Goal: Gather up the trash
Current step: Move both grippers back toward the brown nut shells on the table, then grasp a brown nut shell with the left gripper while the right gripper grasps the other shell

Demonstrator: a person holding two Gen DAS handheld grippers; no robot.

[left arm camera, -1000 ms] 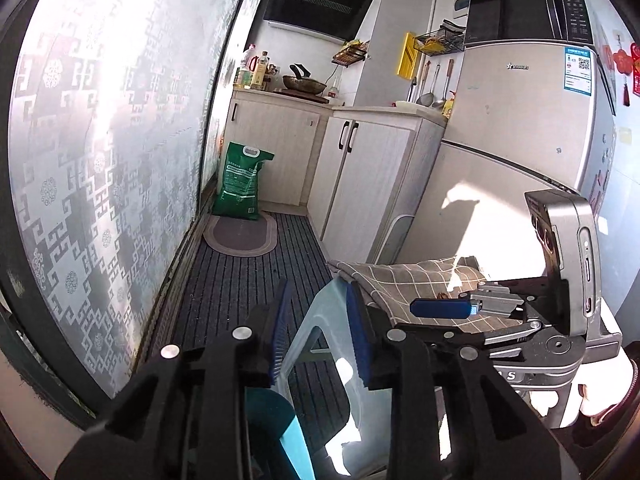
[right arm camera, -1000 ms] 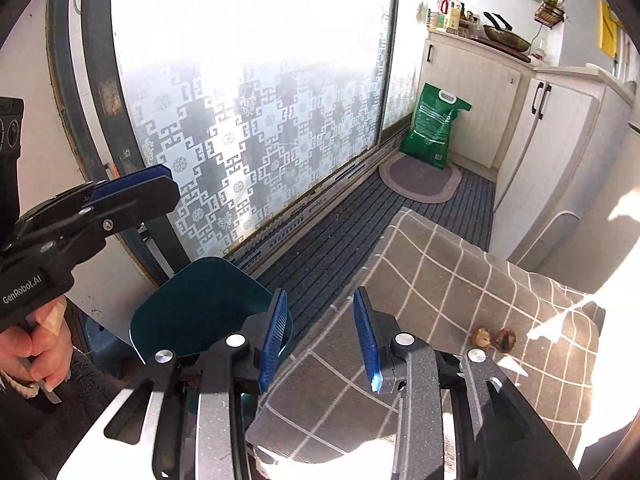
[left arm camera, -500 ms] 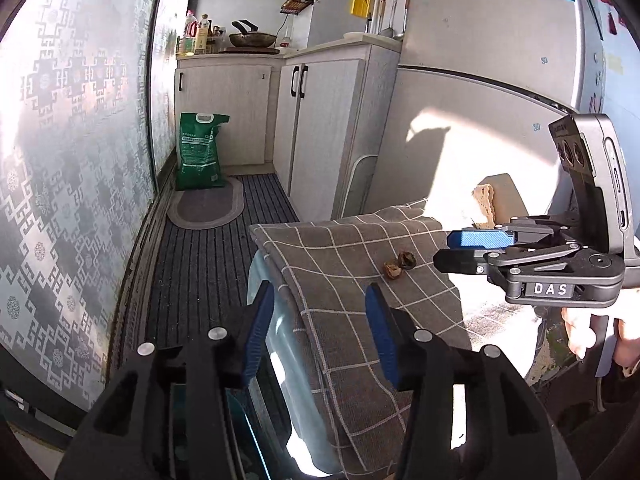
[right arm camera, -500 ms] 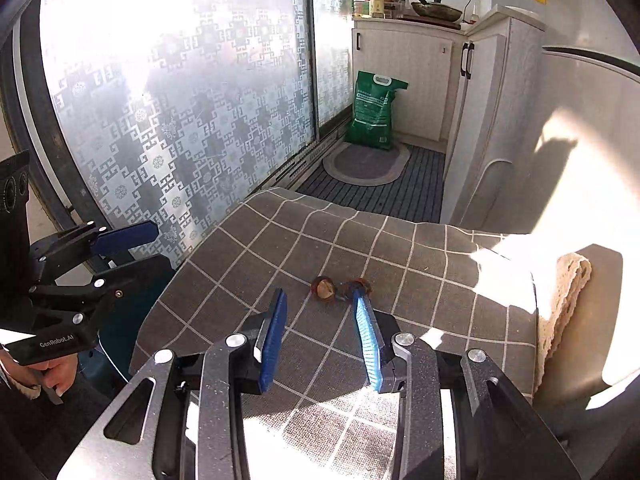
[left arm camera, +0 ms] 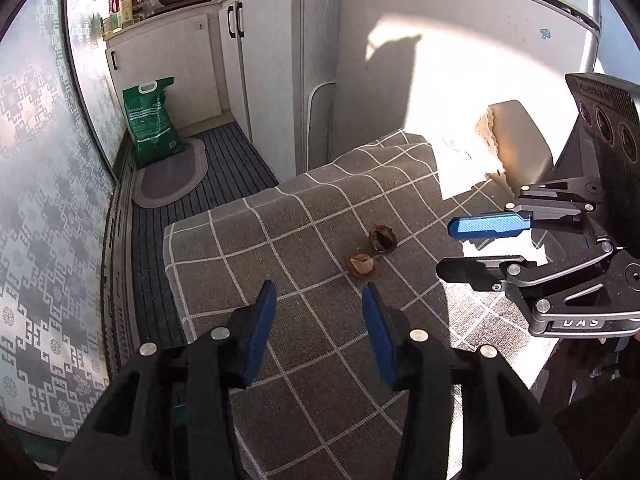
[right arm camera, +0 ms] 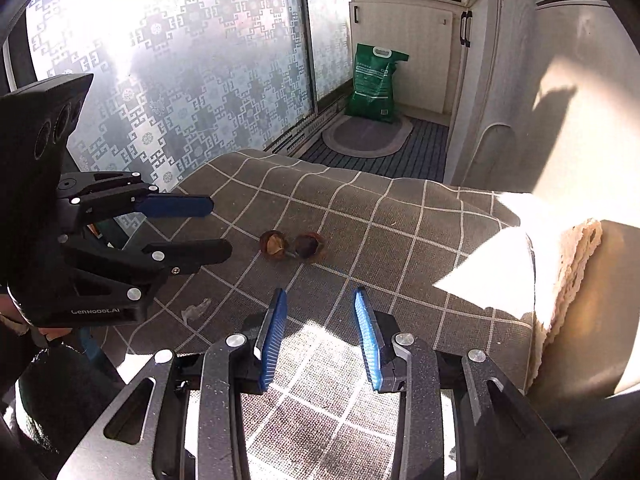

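Two brown nut shells lie side by side on the grey checked cloth (left arm camera: 280, 280): a dark one (left arm camera: 383, 238) and a lighter one (left arm camera: 361, 264). The right wrist view shows the same pair, lighter (right arm camera: 274, 244) and darker (right arm camera: 308, 245). My left gripper (left arm camera: 318, 296) hovers just short of them, its jaws closing with nothing between them; it enters the right wrist view from the left (right arm camera: 218, 228). My right gripper (right arm camera: 320, 298) stands open and empty a little short of the shells, and shows at the right (left arm camera: 446, 248) of the left wrist view.
A patterned frosted glass door (right arm camera: 180, 80) runs along one side. Beyond the cloth are a green sack (right arm camera: 374, 84), an oval mat (right arm camera: 368, 140) and white cabinets (left arm camera: 272, 72). A lace-edged pad (right arm camera: 576, 264) borders the cloth. A small pale scrap (right arm camera: 196, 308) lies near the left gripper.
Both grippers have swung over the checked cloth and come closer to the two shells. The left jaws stand wider than a second ago. The right jaws keep the same gap.
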